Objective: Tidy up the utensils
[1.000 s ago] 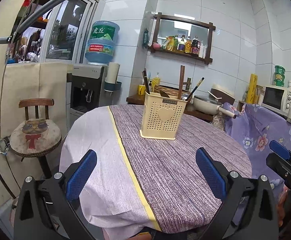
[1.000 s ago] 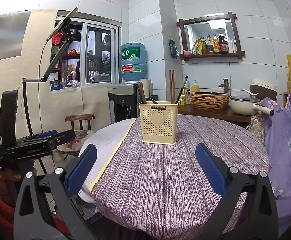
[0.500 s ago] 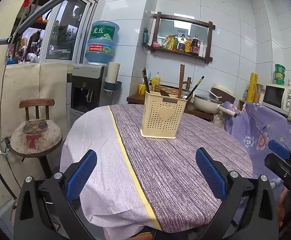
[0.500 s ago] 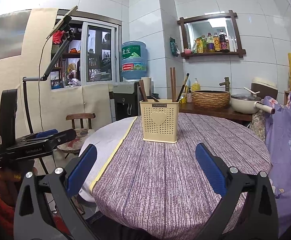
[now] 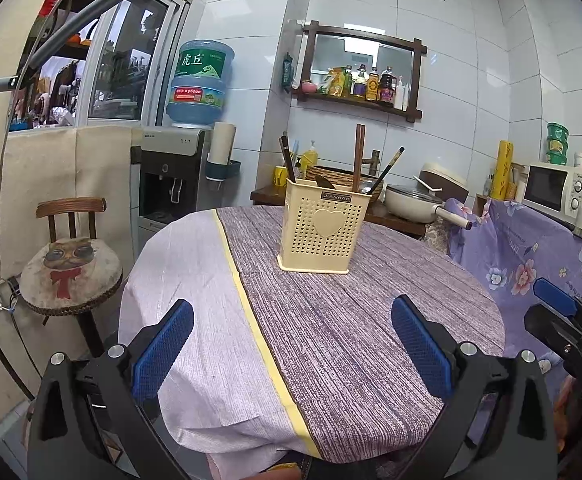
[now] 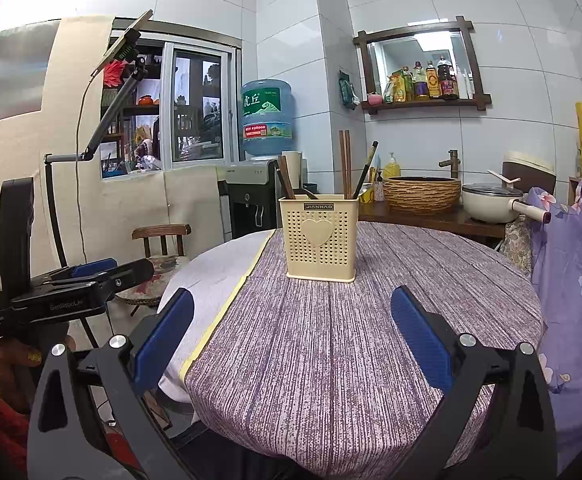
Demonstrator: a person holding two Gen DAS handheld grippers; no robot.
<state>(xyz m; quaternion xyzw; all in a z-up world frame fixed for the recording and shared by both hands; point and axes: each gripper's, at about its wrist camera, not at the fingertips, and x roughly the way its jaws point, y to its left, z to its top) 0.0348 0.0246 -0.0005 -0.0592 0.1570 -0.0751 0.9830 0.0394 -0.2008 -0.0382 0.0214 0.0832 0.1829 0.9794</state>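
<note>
Almost nothing is changing since a second ago: you are holding the left gripper (image 5: 291,332) and right gripper (image 6: 291,322) spread wide, gripping nothing, near the table edge. The utensil holder (image 5: 323,232) is standing mid-table, chopsticks (image 6: 345,164) already inside; the task seems finished.

Left gripper (image 5: 291,344) and right gripper (image 6: 291,340): both level, pointing to 12 o'clock, jaws spread wide, nothing held between blue pads.
</note>
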